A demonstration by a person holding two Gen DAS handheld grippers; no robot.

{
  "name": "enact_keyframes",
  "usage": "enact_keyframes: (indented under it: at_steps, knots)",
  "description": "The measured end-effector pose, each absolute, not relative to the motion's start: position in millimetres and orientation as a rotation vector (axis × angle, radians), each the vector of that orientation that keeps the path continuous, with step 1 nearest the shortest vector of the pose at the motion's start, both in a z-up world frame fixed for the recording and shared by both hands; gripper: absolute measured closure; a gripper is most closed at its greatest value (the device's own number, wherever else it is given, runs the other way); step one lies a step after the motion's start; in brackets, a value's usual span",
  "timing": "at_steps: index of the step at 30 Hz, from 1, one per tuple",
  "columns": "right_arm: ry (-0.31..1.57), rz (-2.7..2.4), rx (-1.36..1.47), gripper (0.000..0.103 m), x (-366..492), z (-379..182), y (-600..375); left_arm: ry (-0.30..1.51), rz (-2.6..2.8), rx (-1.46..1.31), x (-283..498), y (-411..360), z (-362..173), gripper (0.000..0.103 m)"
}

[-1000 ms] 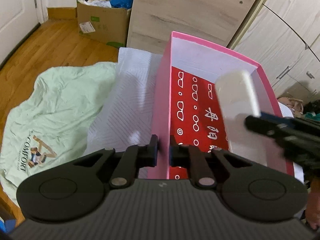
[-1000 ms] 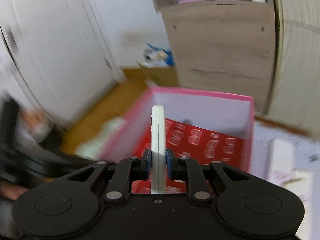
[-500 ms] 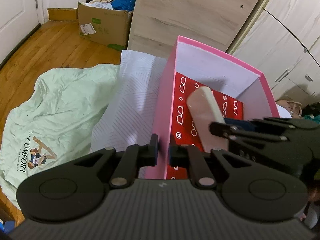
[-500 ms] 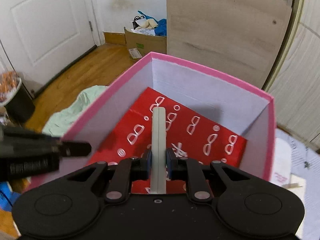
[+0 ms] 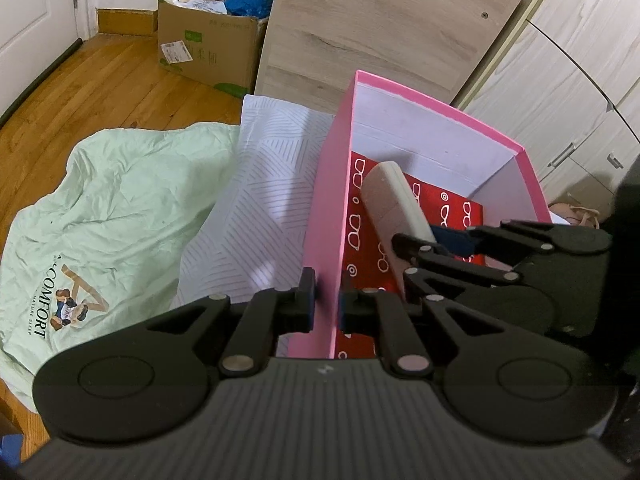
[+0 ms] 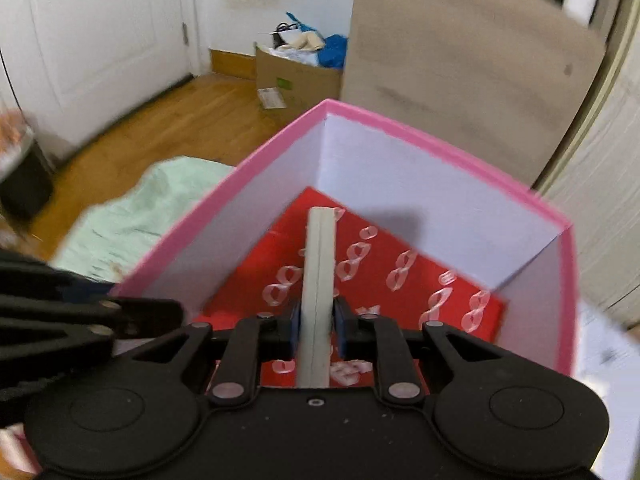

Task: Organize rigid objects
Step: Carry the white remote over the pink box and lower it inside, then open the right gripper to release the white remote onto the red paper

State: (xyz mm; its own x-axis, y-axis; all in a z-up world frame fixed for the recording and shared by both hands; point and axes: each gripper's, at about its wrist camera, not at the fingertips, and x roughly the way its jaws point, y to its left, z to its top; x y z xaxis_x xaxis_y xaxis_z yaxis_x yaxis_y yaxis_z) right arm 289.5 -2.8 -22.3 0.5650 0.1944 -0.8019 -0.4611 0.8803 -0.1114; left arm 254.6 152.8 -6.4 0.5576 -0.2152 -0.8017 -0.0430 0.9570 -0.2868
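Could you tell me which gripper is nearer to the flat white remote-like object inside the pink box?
Right. The right gripper has its fingers clamped on the flat white object inside the pink box; the left gripper pinches the box's near side wall.

Wooden floor [image 5: 100,80], white door [image 6: 92,32]

You see: pink box [image 5: 325,216] – matt cardboard, white paper-lined inside | red sheet [image 6: 404,256] in it – glossy, printed | white case [image 5: 400,196] – smooth matt plastic | grippers – matt black plastic, ribbed body, metal pins | green cloth [image 5: 112,208] – soft, creased | floor [image 5: 100,80] – varnished wood | carton [image 5: 208,56] – plain brown cardboard
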Motion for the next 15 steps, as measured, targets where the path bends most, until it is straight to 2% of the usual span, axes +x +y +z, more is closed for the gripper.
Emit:
enact_keyframes:
  at_steps: [1,3,8,11,13,15]
  knots:
    - [0.897,0.398,-0.338,0.082,289,-22,-3,0.979,-0.104,-0.291,255,153,-7,0.093]
    - [0.916,0.426,-0.293,0.074,290,-20,-7,0.978,-0.106,-0.298,255,155,-7,0.093]
    - [1.06,0.526,0.005,0.061,301,-17,-36,0.984,-0.116,-0.333,255,162,-8,0.092]
    - [1.115,0.566,0.12,0.059,304,-20,-50,0.983,-0.117,-0.324,254,160,-8,0.092]
    - [1.117,0.532,0.102,0.052,302,-22,-53,0.981,-0.115,-0.319,254,160,-8,0.092]
    - [1.103,0.478,0.077,0.037,301,-24,-59,0.981,-0.114,-0.322,254,159,-9,0.092]
